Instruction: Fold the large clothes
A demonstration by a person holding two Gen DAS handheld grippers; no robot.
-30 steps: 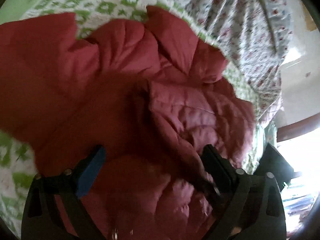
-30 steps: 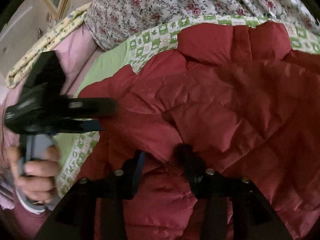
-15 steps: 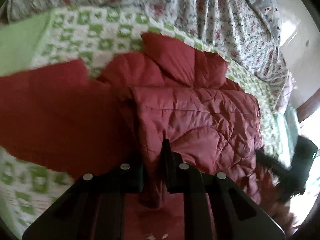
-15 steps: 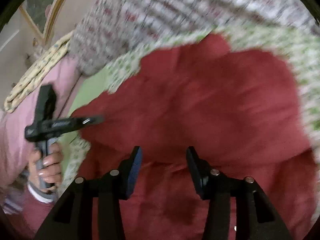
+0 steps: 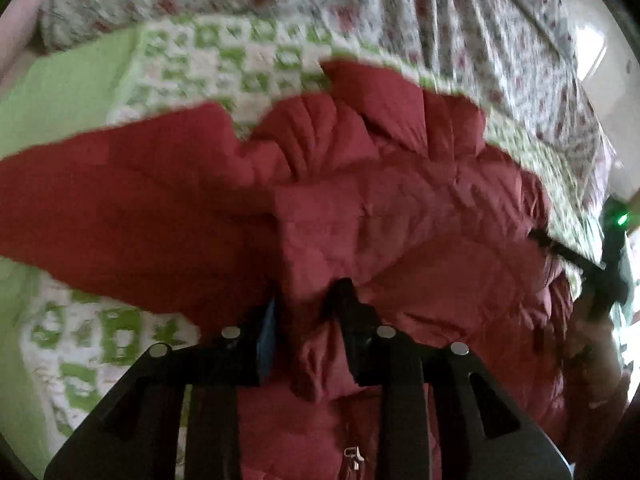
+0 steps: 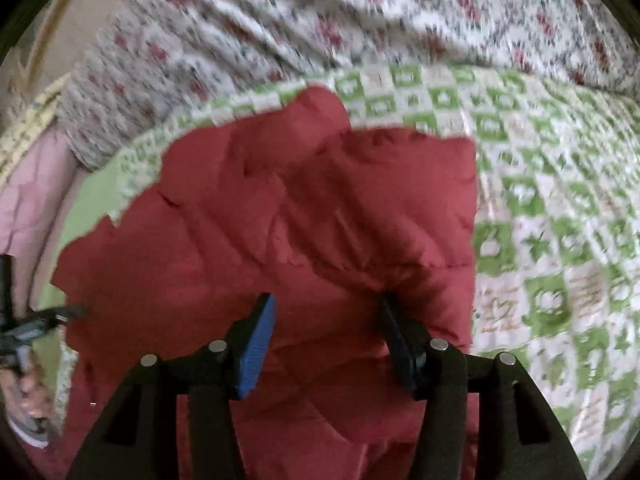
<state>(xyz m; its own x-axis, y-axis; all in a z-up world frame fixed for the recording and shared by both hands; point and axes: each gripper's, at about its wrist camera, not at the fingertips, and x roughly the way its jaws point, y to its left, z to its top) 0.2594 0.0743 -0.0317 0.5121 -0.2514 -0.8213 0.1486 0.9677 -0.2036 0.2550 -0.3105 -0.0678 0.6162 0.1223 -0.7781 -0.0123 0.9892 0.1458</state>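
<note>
A red padded jacket (image 5: pixel 400 216) lies spread on a green-and-white checked bedspread (image 6: pixel 552 200), with a floral quilt (image 6: pixel 320 12) bunched along the bedspread's far edge. One sleeve (image 5: pixel 120 208) stretches out from the jacket's body across the bedspread. A folded panel of the jacket lies over its body. The left gripper (image 5: pixel 308 312) is clamped on a fold of jacket fabric at the near edge of that panel. The right gripper (image 6: pixel 326 320) hovers over the jacket's near half, its fingers apart and holding nothing.
</note>
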